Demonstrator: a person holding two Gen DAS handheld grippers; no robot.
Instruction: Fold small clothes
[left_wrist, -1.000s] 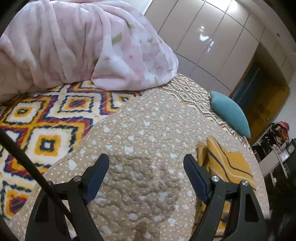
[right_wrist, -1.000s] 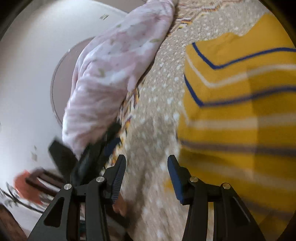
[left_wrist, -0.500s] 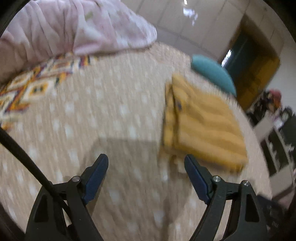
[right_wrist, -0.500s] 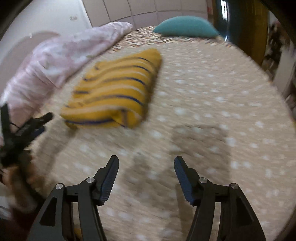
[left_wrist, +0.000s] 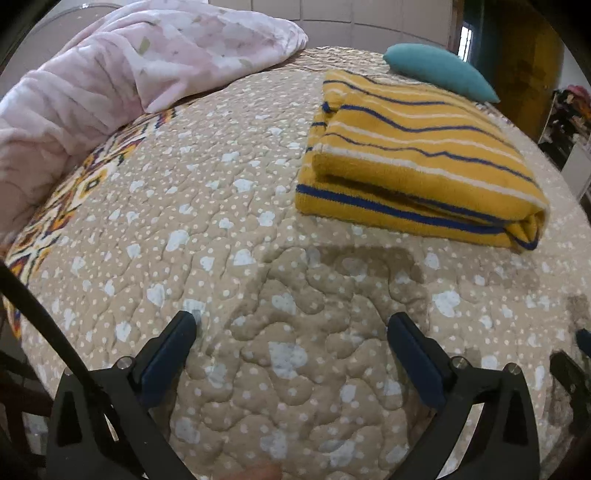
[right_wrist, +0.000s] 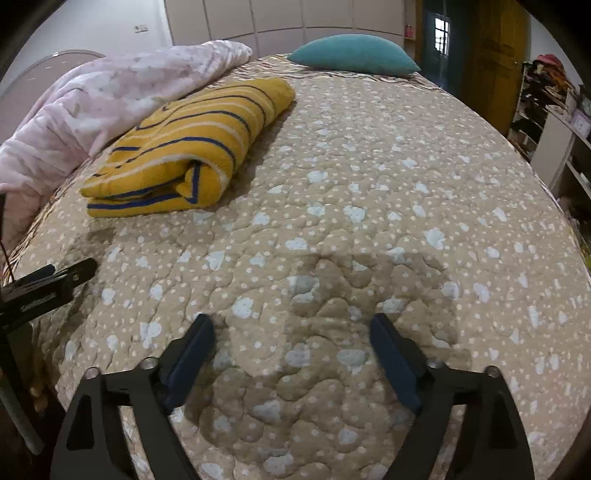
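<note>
A yellow garment with blue and white stripes (left_wrist: 417, 155) lies folded in a thick rectangle on the beige dotted quilt (left_wrist: 236, 229). In the right wrist view it lies at the upper left (right_wrist: 192, 147). My left gripper (left_wrist: 291, 325) is open and empty, held above the quilt a little short of the garment. My right gripper (right_wrist: 291, 325) is open and empty over bare quilt (right_wrist: 369, 206), with the garment off to its left. The left gripper's fingers (right_wrist: 70, 275) show at the left edge of the right wrist view.
A pink floral blanket (left_wrist: 122, 74) is heaped along the left of the bed, also in the right wrist view (right_wrist: 103, 99). A teal pillow (left_wrist: 439, 70) lies beyond the garment (right_wrist: 351, 53). Wardrobe doors, a doorway and shelves (right_wrist: 554, 107) stand beyond the bed.
Both grippers have pulled back from the garment and steadied. The folded garment lies free on the quilt, now fully in view in both cameras.
</note>
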